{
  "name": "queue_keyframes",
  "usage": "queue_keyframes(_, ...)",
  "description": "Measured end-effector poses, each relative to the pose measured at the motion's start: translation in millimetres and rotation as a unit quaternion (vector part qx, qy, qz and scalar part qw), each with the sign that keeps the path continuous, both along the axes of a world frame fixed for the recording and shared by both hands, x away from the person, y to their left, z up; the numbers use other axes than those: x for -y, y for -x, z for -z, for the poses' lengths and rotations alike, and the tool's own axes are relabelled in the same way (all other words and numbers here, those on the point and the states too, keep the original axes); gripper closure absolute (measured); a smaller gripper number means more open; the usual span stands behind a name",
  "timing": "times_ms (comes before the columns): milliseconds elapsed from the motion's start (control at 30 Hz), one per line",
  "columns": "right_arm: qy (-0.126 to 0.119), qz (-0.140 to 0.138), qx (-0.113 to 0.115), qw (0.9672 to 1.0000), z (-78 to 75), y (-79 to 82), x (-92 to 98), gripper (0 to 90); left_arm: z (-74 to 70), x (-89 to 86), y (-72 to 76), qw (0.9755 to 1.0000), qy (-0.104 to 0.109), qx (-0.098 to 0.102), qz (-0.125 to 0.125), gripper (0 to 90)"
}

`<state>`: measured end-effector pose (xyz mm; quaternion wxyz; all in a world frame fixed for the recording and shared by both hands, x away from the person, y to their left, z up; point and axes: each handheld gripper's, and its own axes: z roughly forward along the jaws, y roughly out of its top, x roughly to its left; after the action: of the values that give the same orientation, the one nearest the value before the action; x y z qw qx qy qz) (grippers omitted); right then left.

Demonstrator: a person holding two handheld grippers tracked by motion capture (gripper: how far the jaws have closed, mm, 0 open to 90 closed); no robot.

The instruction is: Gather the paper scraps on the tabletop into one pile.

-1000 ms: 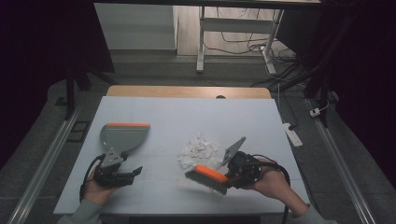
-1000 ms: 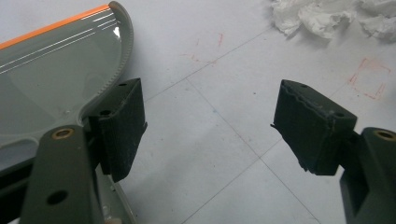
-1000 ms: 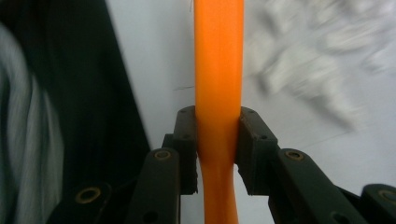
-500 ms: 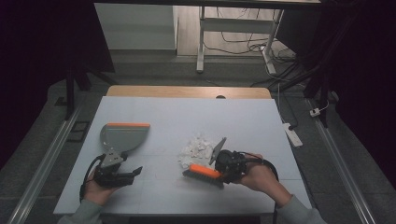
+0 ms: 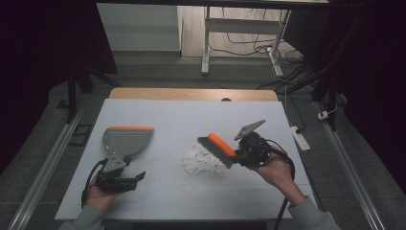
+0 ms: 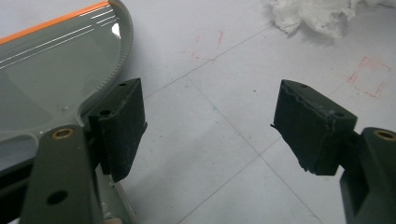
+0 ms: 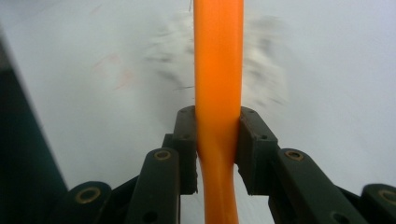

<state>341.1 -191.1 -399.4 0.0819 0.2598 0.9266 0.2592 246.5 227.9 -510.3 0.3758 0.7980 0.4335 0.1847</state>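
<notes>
Now brush lifted beside paper wad, right tool shifted; dustpan unmoved

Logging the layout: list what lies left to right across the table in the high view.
Left gripper → dustpan → paper wad → brush → right gripper.

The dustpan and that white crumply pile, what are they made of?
The dustpan looks like smooth grey plastic: it is glossy with light glints, moulded ridges and an orange strip along its edge. The white pile looks like crumpled tissue or paper, soft, matte and wrinkly; which of the two is hard to tell.
</notes>
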Motion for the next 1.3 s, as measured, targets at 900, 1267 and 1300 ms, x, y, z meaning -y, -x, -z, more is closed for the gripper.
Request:
queue_keyframes(900, -0.036, 0.154, -0.050, 0.9862, 37.2, -40.7, -2.0, 70.8, -0.2, 11.8, -5.8, 0.9999, -0.004, 0.000, 0.016, 25.8)
queue_keyframes(1267, -0.082, 0.163, -0.008, 0.9832, 12.5, -25.6, 37.5, 70.7, 0.1, 15.0, -6.8, 0.9998, -0.011, -0.002, 0.015, 25.8)
queue_keyframes(1300, -0.079, 0.159, -0.007, 0.9841, 14.2, -24.4, 39.8, 70.7, 0.0, 14.9, -7.0, 0.9998, -0.010, -0.002, 0.014, 25.8)
